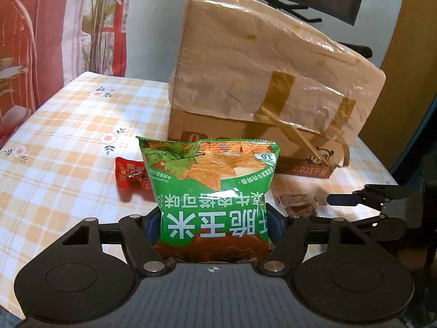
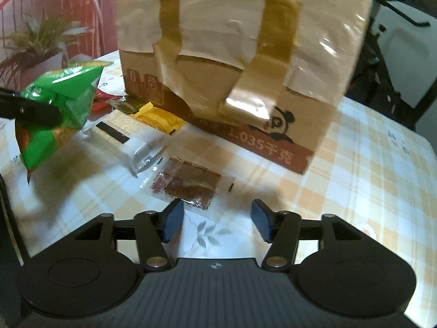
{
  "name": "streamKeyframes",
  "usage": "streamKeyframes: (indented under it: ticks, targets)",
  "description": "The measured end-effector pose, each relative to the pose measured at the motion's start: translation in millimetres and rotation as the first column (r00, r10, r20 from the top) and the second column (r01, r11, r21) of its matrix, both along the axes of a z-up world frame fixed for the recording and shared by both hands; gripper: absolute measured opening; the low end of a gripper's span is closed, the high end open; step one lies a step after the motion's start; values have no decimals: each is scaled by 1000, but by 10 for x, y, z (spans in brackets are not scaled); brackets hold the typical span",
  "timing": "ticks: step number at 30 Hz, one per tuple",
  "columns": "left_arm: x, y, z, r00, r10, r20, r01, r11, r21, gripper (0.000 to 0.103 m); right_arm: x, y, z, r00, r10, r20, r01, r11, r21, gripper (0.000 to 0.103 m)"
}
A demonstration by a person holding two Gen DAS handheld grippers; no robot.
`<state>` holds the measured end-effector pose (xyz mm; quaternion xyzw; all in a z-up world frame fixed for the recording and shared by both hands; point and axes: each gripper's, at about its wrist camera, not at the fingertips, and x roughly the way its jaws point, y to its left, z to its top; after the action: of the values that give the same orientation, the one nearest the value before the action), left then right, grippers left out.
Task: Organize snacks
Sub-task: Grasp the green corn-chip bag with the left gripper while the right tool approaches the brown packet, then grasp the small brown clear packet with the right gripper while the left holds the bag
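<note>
A green corn-chip snack bag (image 1: 210,188) stands between the pads of my left gripper (image 1: 214,227), which is shut on its lower part. In the right wrist view the green bag (image 2: 57,109) hangs above the tablecloth, pinched by a black left finger (image 2: 30,110). My right gripper (image 2: 215,224) is open and holds nothing, just short of a brown clear-wrapped sachet (image 2: 188,183) lying flat on the table. The same sachet (image 1: 296,205) shows in the left view, with the right gripper (image 1: 363,207) beside it.
A tall taped cardboard box (image 2: 232,82) stands behind the snacks. Near it lie a white cracker pack (image 2: 123,139), a yellow packet (image 2: 158,119), a dark packet (image 2: 127,105) and a red candy (image 1: 131,175). A potted plant (image 2: 35,54) and a red chair stand at the far left.
</note>
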<state>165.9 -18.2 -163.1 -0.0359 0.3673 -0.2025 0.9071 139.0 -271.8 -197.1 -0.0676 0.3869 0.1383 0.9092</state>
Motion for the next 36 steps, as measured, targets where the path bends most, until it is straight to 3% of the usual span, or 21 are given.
streamKeyframes:
  ticks: [9, 13, 19, 24, 29, 36]
  targets:
    - [-17, 81, -8, 1000, 25, 19, -24, 999, -23, 74, 328, 205, -15, 992, 129, 2, -129, 992, -4, 67]
    - [-27, 81, -13, 999, 26, 18, -26, 999, -24, 74, 406, 149, -48, 994, 109, -16, -108, 991, 73, 66]
    - [-7, 62, -59, 1000, 19, -1, -19, 1000, -22, 74, 172, 92, -112, 996, 60, 61, -67, 990, 123, 65]
    - [-20, 35, -89, 1000, 12, -7, -12, 1000, -11, 74, 101, 95, -98, 995, 54, 79, -63, 991, 114, 59]
    - [-19, 27, -102, 1000, 3, -12, -3, 1000, -9, 74, 81, 4, -95, 995, 25, 93, -38, 989, 144, 44]
    - [3, 5, -117, 1000, -11, -21, 11, 1000, -3, 74, -22, 65, -67, 986, 77, 150, -94, 989, 111, 41]
